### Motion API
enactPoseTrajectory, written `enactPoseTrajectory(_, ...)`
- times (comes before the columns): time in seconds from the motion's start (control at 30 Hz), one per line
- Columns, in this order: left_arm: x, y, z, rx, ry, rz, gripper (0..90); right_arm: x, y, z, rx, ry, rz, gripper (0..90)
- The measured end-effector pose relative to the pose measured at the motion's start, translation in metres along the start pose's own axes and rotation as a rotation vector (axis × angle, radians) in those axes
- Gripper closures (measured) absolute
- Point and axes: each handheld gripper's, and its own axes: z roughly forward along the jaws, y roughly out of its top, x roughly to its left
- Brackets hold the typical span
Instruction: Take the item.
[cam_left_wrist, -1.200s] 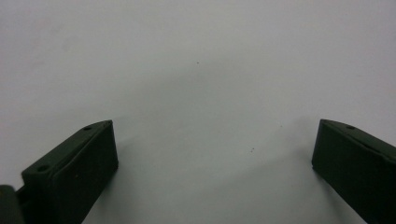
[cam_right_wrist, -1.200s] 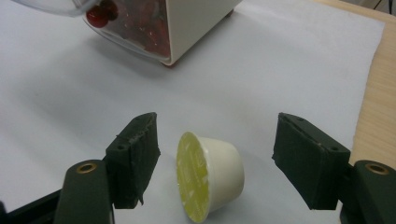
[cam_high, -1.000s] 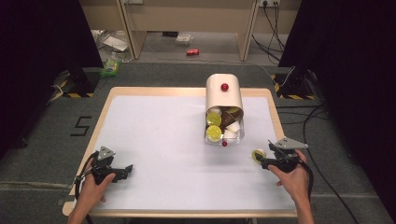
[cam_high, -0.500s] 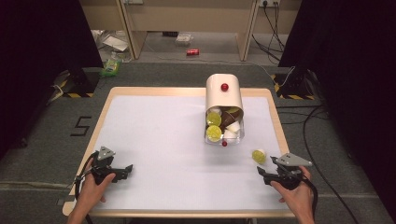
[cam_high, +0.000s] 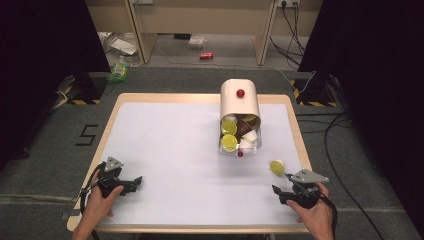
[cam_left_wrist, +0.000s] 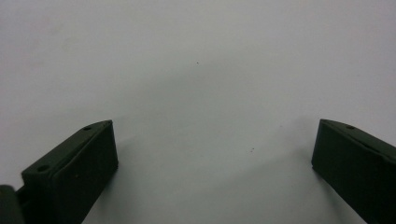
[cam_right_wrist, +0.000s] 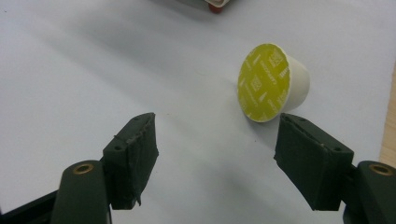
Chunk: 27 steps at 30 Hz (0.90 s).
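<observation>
Left tongs (cam_high: 131, 181) sit spread over bare table (cam_high: 170, 150), gripping nothing. Mid-table, a tipped white container (cam_high: 240, 107) hides most of its capsules. Right tongs (cam_right_wrist: 215, 149) are spread too, empty, with the yellow-lidded capsule (cam_right_wrist: 273, 81) lying just beyond them, lid print unreadable.

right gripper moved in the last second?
Yes. The right gripper has pulled back toward the table's near edge, away from the tipped capsule container, leaving the yellow-lidded capsule lying on the table, jaws open.

We read a dark "5" (cam_high: 88, 135) on the floor; the capsule's (cam_right_wrist: 271, 84) yellow lid print is illegible.
</observation>
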Motion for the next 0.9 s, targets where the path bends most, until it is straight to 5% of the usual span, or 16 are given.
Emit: enactPoseTrajectory(0.9,0.000,0.000,0.000,-0.001,0.000,0.001,0.0,0.015,-0.016,-0.002,0.064,0.007,-0.014,29.4)
